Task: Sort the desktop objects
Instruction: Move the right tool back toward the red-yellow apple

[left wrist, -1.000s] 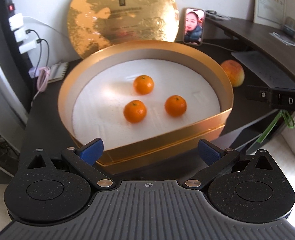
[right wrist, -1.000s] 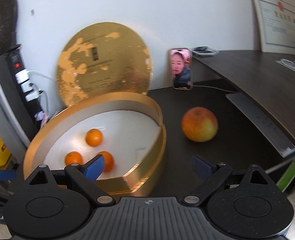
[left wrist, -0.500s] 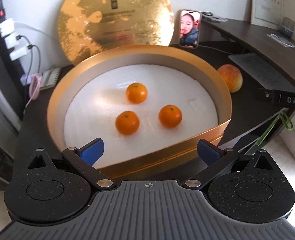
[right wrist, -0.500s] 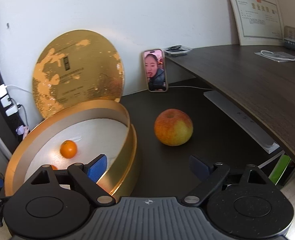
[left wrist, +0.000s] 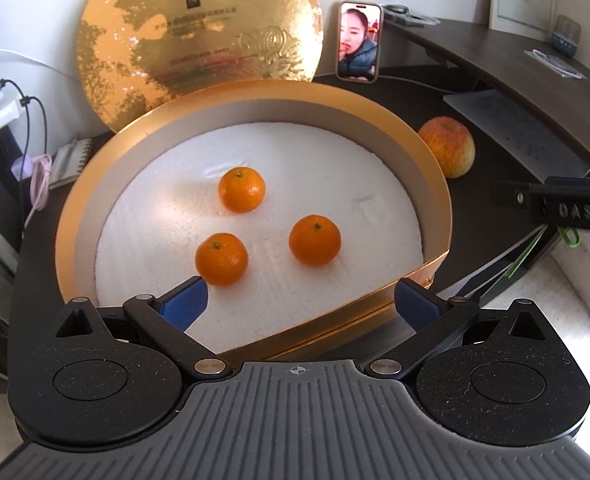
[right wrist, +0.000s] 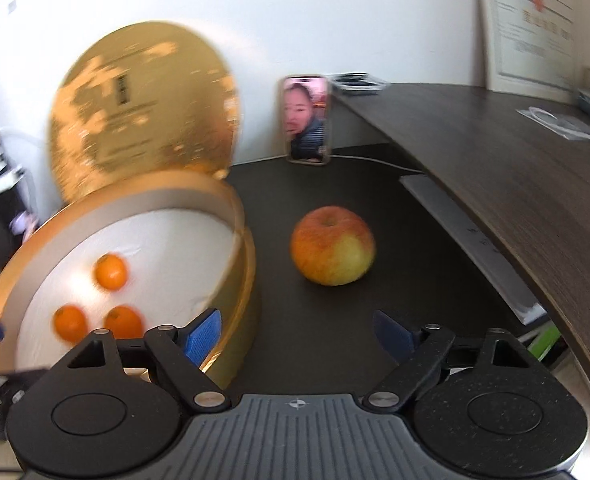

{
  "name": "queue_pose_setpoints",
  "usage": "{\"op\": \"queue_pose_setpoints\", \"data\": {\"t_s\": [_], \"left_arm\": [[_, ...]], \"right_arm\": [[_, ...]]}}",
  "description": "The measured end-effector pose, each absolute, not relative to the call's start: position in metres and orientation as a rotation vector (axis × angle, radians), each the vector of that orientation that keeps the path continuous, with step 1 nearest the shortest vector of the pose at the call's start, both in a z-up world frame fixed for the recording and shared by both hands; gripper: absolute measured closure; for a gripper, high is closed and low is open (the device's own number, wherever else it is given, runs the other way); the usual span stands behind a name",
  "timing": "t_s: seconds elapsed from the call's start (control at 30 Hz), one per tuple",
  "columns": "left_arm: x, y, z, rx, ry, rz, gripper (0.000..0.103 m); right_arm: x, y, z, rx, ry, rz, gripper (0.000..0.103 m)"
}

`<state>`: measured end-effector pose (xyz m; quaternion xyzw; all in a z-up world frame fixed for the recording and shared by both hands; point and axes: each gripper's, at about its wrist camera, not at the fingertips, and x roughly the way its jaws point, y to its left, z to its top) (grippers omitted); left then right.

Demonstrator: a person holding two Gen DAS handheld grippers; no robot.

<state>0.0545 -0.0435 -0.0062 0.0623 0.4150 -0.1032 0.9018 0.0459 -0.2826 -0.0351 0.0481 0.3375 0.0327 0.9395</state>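
- We see the apple [right wrist: 332, 245] on the dark desk [right wrist: 319, 320], just right of the round gold box [right wrist: 231, 216]; from the left wrist camera the box rim hides its lower left part, and the right wrist view is smeared with blur.
- Its skin is smooth, red-orange going to yellow-green, with a dimple at the stem.
- Three small glossy tangerines [left wrist: 241, 191] [left wrist: 315, 240] [left wrist: 221, 259] lie apart from each other on the box's white, grainy foam floor.
- The box wall is matte gold card; our left gripper's body cuts off its near edge.
- Our right gripper [right wrist: 301, 330] hovers near the apple with its blue-padded fingers spread wide, holding nothing.
- Our left gripper [left wrist: 299, 300] hangs over the box's near rim, equally wide apart and empty.
- The round gold lid [left wrist: 199, 28] leans upright against the white wall behind the box; its embossed print is too small to read.
- A phone [right wrist: 306, 120] stands against the wall to the right of the lid.
- A raised wood-grain shelf [right wrist: 515, 152] curves along the right.
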Motion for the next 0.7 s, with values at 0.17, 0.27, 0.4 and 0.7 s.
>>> {"op": "queue_pose_setpoints", "data": {"t_s": [0.17,0.27,0.4,0.7], "left_arm": [[0.046,-0.026,0.001,0.123,0.823,-0.169,0.001],[0.041,-0.004,0.011,0.111,0.783,-0.091,0.001],[0.035,0.023,0.019,0.093,0.76,-0.018,0.001],[0.02,-0.028,0.006,0.229,0.772,-0.227,0.0]], "right_arm": [[0.033,-0.24,-0.008,0.04,0.645,0.263,0.014],[0.03,-0.212,0.011,-0.018,0.584,0.331,0.016],[0.033,-0.212,0.023,-0.063,0.572,0.227,0.013],[0.017,-0.234,0.015,-0.125,0.638,0.111,0.013]]}}
